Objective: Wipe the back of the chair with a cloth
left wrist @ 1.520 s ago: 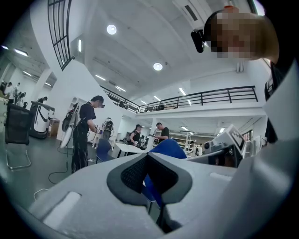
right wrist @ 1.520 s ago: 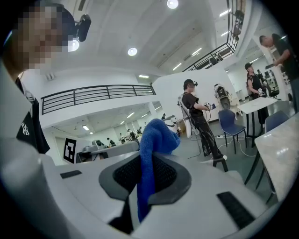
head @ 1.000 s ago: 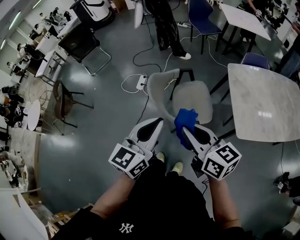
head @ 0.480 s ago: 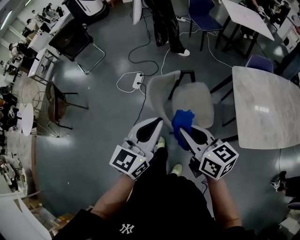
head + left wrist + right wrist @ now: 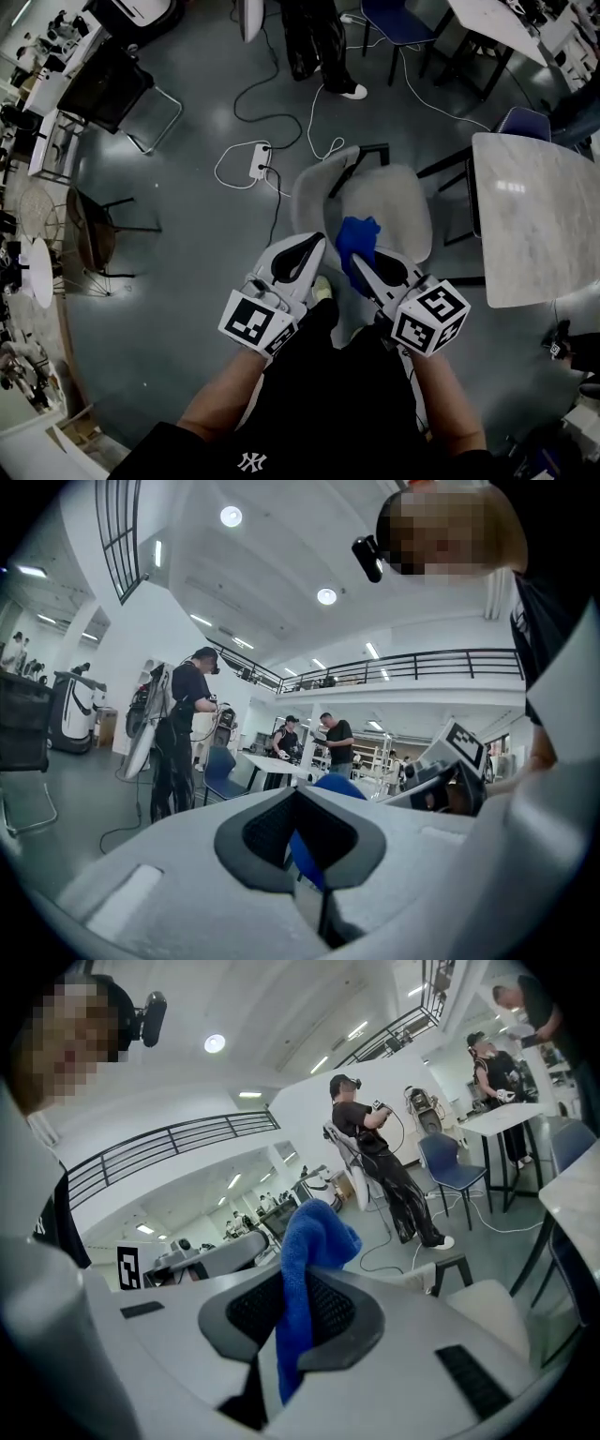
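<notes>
Soft and limp, the cloth (image 5: pixel 357 234) bunches at twelve o'clock from your right gripper's (image 5: pixel 362 266) mid-fold pinch; your left gripper's (image 5: pixel 304 247) jaws press together, empty.

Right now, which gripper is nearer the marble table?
Right. The right gripper, shut on the blue cloth, is on the side of the marble table; the left gripper sits beyond it, farther off.

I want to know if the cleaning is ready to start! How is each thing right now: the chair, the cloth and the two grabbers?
Chair: standing upright, seat empty.
Cloth: bunched up, pinched between jaws, its top sticking out past them.
Right gripper: shut on the cloth.
Left gripper: shut, holding nothing.
</notes>
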{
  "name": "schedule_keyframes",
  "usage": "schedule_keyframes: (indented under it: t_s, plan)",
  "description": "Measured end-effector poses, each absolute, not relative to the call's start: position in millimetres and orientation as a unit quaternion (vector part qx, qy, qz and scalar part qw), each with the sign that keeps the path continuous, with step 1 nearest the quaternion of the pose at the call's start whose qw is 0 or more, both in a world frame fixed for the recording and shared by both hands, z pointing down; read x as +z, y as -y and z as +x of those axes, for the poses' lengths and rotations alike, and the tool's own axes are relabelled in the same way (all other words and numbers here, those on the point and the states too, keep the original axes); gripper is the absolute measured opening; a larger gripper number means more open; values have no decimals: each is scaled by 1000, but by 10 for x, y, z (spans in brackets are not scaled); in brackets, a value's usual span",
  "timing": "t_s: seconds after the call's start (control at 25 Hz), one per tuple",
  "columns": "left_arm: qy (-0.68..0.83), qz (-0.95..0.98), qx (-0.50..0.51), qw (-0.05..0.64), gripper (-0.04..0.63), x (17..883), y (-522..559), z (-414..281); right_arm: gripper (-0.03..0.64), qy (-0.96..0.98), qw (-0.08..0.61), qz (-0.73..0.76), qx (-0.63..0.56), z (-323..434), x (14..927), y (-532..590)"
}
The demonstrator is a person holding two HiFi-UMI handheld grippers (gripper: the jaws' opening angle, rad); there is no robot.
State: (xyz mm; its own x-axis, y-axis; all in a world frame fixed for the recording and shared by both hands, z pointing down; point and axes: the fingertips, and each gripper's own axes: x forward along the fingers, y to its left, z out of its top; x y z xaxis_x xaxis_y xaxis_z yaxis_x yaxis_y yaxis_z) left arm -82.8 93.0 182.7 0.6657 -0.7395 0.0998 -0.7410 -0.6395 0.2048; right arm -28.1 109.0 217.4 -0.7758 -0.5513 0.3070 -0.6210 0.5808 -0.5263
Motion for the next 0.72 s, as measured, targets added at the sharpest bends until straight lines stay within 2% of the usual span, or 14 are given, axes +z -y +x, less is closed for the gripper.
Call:
schedule_keyframes:
  t_s: [0.36, 0.72]
  plan:
    - [398, 907, 28, 134, 8, 2488, -154, -820, 60, 867, 62, 358, 341, -337, 2866, -335]
    - [422, 890, 36, 168, 8, 3323, 589, -745, 60, 856, 75, 354, 369, -340, 4201, 494]
